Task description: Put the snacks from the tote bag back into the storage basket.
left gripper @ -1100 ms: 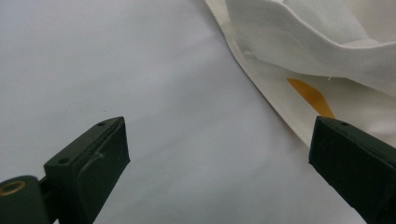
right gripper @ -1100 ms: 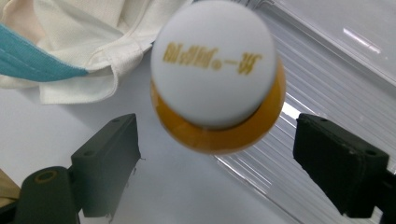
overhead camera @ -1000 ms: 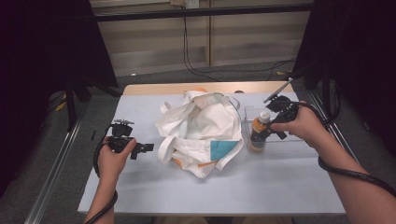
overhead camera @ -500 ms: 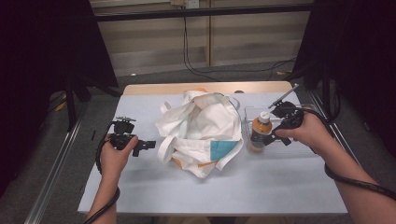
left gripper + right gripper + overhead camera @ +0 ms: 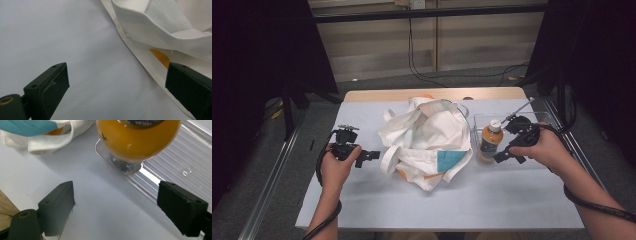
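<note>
Where the high view looks down, the right gripper [image 5: 503, 153] sits just beside the orange bottle [image 5: 490, 142] in the clear tray [image 5: 532, 118]; the left gripper [image 5: 371, 155] points at the white bag [image 5: 427, 140]. Left gripper view: jaws wide apart, holding nothing, bag edge [image 5: 160, 37] ahead. Right gripper view: jaws spread, empty, bottle [image 5: 137, 137] just beyond them.

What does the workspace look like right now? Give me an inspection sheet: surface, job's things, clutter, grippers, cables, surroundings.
Surface: table under a pale sheet, wooden far edge bare.
Job's things: orange bottle, white cap, upright in the near-left corner of the clear tray; white tote bag, teal patch, slumped mid-table.
Clutter: nothing seen.
Grippers: left gripper open, low beside the bag's handle, holding nothing; right gripper open, close beside the bottle, not touching it.
Cables: one trails from each gripper; more lie on the floor beyond the table.
Surroundings: dark curtains either side, slatted wall behind.
</note>
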{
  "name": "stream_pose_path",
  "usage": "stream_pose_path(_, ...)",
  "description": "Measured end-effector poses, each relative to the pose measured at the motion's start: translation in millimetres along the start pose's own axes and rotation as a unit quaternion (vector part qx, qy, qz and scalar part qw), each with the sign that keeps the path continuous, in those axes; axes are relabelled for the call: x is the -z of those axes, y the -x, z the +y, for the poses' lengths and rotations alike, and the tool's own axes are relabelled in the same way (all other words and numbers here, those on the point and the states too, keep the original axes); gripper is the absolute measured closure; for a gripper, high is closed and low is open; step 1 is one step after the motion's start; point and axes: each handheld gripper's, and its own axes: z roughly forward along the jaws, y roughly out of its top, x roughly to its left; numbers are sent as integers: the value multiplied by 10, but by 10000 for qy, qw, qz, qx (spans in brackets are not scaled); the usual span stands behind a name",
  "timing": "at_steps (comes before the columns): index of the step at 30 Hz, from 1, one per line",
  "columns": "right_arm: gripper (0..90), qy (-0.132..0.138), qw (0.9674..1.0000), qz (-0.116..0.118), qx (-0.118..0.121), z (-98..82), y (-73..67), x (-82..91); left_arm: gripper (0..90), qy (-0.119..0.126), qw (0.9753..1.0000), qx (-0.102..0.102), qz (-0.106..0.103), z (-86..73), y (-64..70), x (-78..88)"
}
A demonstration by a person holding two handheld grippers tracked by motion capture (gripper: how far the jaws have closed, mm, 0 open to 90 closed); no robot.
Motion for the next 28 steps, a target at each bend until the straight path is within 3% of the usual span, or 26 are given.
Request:
stream_pose_path(3, 143, -66, 9999, -80, 46, -36, -13, -3, 48, -7, 10000, 11, 9, -8, -2, 0)
stream_pose_path(5, 143, -14, 9999, -24, 97, -64, -14, -13, 49, 41, 10000, 83, 13, -16, 5, -10)
stream_pose_path(14, 141, 55, 9999, 61, 115, -227, -5, -45, 48, -47, 10000, 18, 38, -31, -10, -13)
stream_pose_path(17, 141, -39, 9999, -52, 139, -286, -6, -66, 49, -42, 10000, 15, 37, -31, -8, -15)
stream_pose_path(28, 137, 13, 9996, 17, 284, -427, -54, -161, 49, -26, 9999, 102, 69, -59, -31, 1)
